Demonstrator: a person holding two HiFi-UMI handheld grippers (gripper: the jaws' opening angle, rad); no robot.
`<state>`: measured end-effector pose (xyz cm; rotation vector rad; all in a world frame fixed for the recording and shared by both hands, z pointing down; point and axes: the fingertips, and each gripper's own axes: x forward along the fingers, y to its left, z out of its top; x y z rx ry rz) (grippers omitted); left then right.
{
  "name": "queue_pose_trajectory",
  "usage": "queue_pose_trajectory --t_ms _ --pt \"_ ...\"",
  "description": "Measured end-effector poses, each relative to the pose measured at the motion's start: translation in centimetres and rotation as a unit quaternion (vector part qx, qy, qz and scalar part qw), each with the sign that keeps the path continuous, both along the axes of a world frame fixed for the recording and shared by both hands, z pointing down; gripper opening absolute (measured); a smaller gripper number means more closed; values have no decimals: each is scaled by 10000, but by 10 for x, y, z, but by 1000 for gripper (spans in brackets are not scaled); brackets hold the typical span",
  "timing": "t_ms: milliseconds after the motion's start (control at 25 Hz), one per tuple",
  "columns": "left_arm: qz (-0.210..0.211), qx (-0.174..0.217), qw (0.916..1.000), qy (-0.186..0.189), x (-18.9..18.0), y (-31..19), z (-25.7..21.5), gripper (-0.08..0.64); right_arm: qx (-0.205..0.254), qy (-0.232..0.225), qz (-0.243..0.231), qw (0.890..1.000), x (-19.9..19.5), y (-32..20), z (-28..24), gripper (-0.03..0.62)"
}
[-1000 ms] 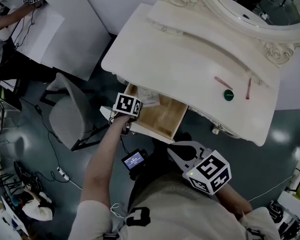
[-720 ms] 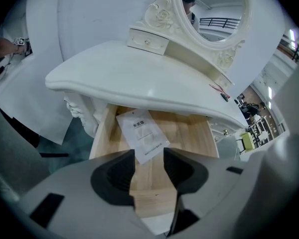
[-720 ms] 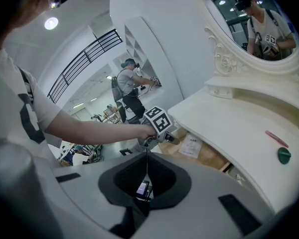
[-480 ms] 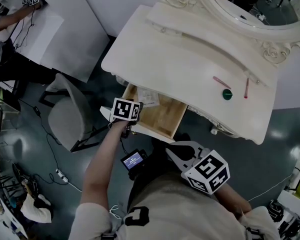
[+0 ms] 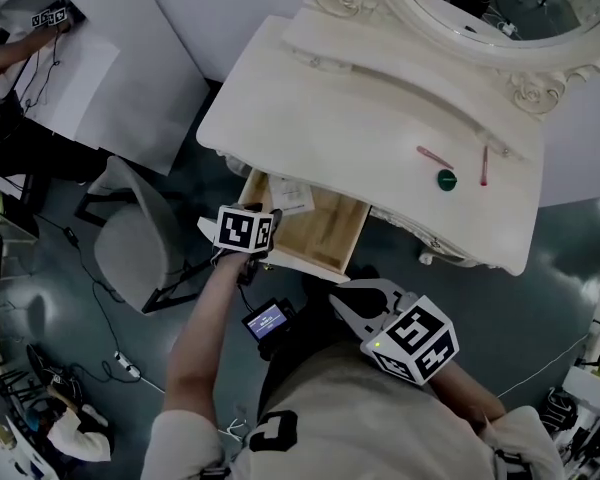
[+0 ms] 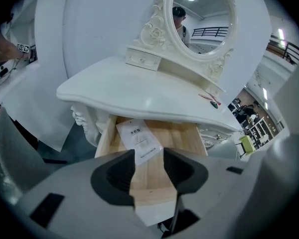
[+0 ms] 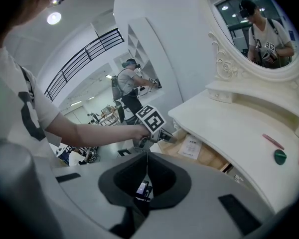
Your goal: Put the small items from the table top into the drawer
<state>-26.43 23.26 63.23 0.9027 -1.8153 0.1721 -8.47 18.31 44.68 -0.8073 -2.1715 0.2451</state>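
On the white dressing table (image 5: 330,108) lie a pink stick (image 5: 435,157), a green round item (image 5: 446,179) and a red stick (image 5: 483,165); the right gripper view shows them too, the pink stick (image 7: 273,141) beside the green item (image 7: 280,157). The wooden drawer (image 5: 325,233) stands pulled out with a white packet (image 5: 292,196) inside. My left gripper (image 5: 263,248) is at the drawer's front left corner. Its jaws are open, and the drawer (image 6: 184,133) and packet (image 6: 138,139) show between them around the left gripper (image 6: 149,171). My right gripper (image 5: 348,298) hangs below the drawer, shut and empty (image 7: 147,166).
A grey chair (image 5: 130,238) stands left of the drawer. An oval mirror (image 5: 480,8) rises at the table's back, with a small top drawer (image 6: 139,59) beside it. A screen device (image 5: 268,320) hangs at my waist. A person works at a desk (image 5: 40,58) far left.
My left gripper has drawn back toward me at the drawer's front, and the drawer looks slightly further out. The right gripper has hardly moved.
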Motion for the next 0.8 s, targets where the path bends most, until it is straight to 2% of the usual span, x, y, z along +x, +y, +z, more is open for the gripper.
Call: queue_pose_trajectory --t_ms 480,800 --pt "107 257 9996 -53 20 -22 -17 225 145 -81 362 9992 13 -23 -4 28" --pt "5 248 9995 -195 38 -38 -32 225 67 -230 285 9993 29 -47 -11 28"
